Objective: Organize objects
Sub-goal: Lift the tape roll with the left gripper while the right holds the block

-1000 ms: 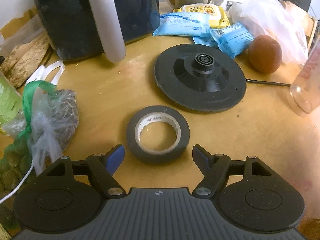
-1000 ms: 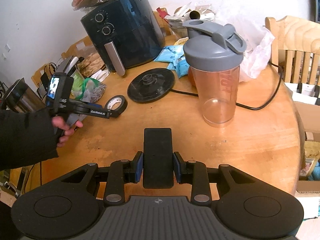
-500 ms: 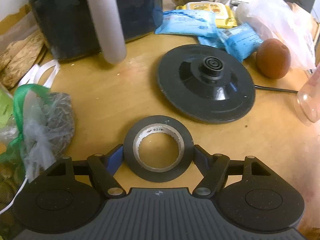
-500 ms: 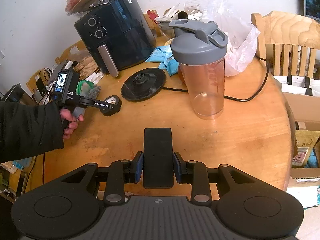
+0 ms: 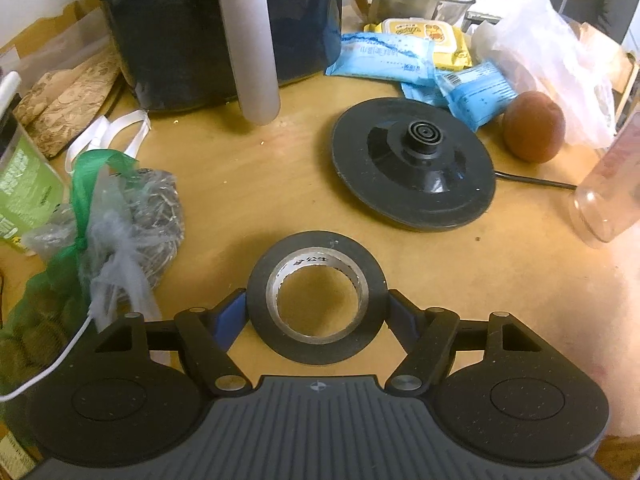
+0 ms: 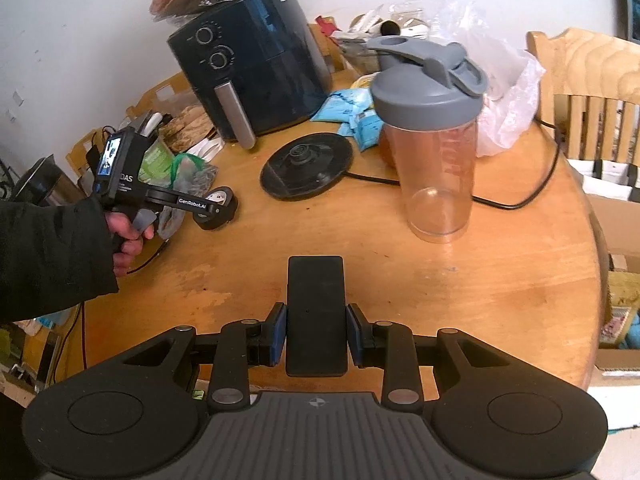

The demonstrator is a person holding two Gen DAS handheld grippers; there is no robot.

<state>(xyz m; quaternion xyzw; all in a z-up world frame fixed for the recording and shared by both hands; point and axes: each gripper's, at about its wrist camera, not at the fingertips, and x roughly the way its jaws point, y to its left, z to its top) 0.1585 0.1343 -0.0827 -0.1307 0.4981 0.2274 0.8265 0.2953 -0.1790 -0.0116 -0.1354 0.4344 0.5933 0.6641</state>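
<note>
The left gripper [image 5: 317, 312] has its two blue-padded fingers [image 5: 230, 316] pressed against opposite sides of a roll of black tape [image 5: 317, 258], so the jaws stand fairly wide but are closed on the roll's outer rim. In the right wrist view the same roll [image 6: 218, 210] sits at the tip of the left gripper [image 6: 212, 216], close above the round wooden table [image 6: 500, 272], though contact with the tabletop cannot be judged. A hand [image 6: 128, 236] in a dark sleeve grips the left tool's handle. The right gripper [image 6: 316, 334] clamps a flat black rectangular block [image 6: 316, 300] between its pads, jaws narrow, the block pointing out over the table's near edge. Beyond the tape lies a black kettle base [image 5: 414, 164] with a cord running off to the right, and just beside it a brown fruit [image 5: 534, 126] and blue packets [image 5: 472, 92]. A black air fryer [image 5: 192, 28] stands at the back, its silver handle hanging down in front. A clear shaker bottle [image 6: 436, 136] with a grey lid stands upright near the kettle base, and a green mesh bag [image 5: 48, 280] sits to the left of the tape.
</note>
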